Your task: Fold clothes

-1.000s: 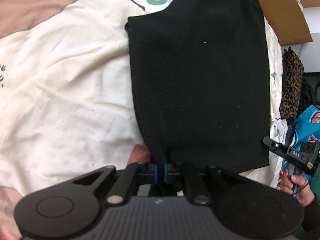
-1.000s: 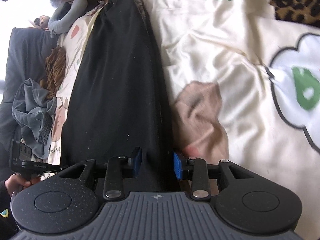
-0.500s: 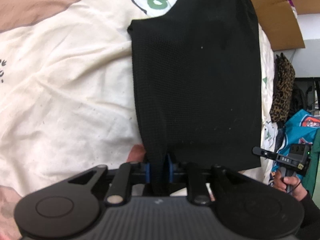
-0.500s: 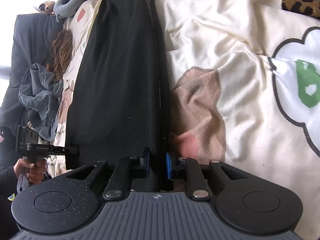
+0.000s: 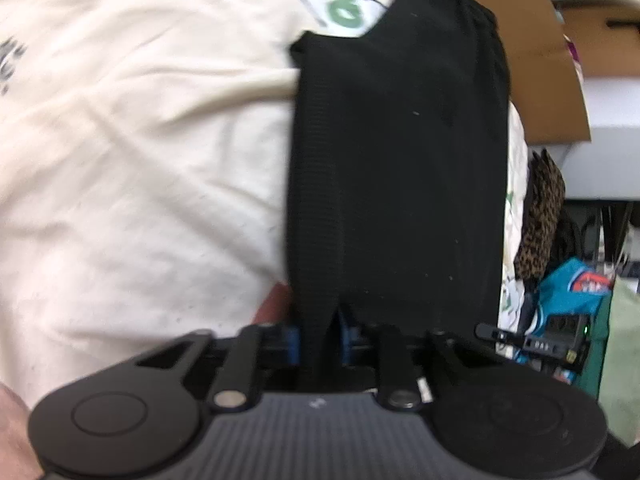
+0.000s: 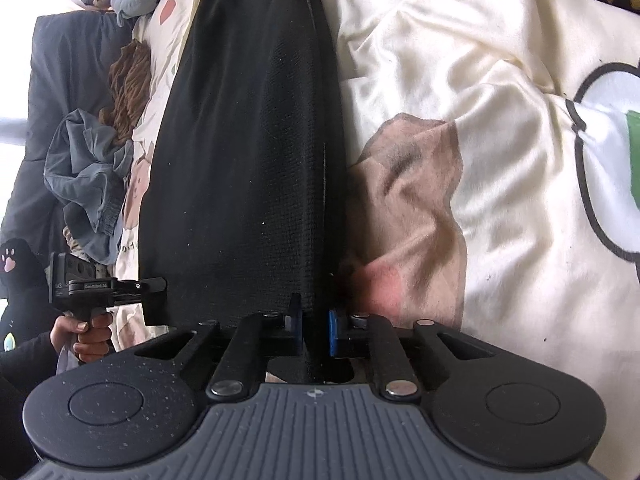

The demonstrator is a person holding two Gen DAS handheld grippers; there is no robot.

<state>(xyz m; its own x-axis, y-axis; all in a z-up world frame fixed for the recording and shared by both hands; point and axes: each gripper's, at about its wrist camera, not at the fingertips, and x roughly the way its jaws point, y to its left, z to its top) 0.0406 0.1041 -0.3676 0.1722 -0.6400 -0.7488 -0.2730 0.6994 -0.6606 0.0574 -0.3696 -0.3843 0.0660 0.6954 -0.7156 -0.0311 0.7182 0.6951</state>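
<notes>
the left claw [image 5: 318, 340] and right claw [image 6: 314, 334], jaws just closing, are each pinching a near corner of the black garment [image 5: 400, 168]. it is lying folded long, finely textured and lint-flecked, stretching away across the cream cartoon-printed bedsheet [image 6: 500, 80].
</notes>
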